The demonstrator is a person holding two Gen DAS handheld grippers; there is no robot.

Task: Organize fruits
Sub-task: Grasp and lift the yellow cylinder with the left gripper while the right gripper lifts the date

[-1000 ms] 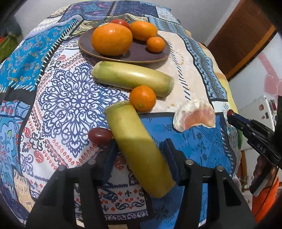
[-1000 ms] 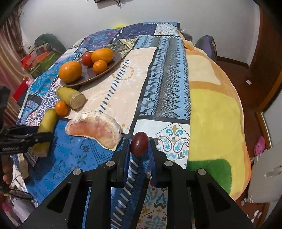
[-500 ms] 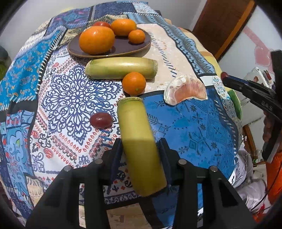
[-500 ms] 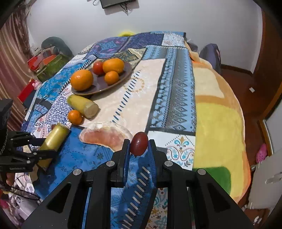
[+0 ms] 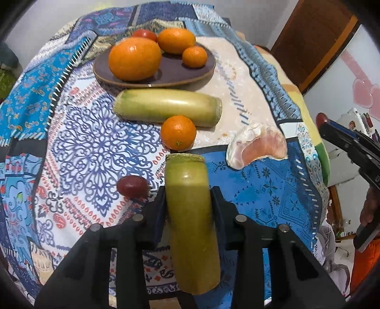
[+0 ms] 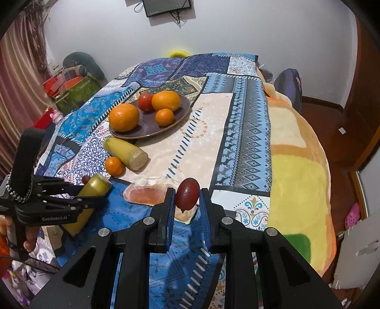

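A yellow-green sugarcane piece [image 5: 190, 228] sits clamped between the two black fingers of the left gripper [image 5: 187, 204], its cut end pointing away from the camera toward a loose small orange [image 5: 178, 133] on the patterned cloth [image 5: 95, 142]. In the right wrist view the same piece [image 6: 93, 190] is held above the blue part of the cloth, with the left gripper [image 6: 90, 197] gripping it from the side. The right gripper [image 6: 187, 204] is clenched on a dark red grape [image 6: 187, 194], pinched upright between its blue-lined fingers and raised above the cloth.

A second dark red grape [image 5: 132, 186] lies on the cloth just left of the held sugarcane piece. Beyond the small orange, and touching or nearly touching it, a second sugarcane piece [image 5: 167, 110] lies crosswise. To the right, a peeled pomelo segment [image 5: 257, 147] rests at the border of the cream and blue panels; in the right wrist view it [image 6: 147, 196] lies just behind the right gripper's fingers.

Farther back stands a brown oval plate [image 5: 171, 71] holding a large orange [image 5: 135, 58], a second orange [image 5: 176, 41], a small mandarin [image 5: 194, 56] and a red tomato [image 5: 144, 34] at the rear. The cloth covers a rounded surface, with a yellow and orange blanket [image 6: 296, 171] showing along its right side. A dark screen [image 6: 167, 6] hangs on the white wall behind.
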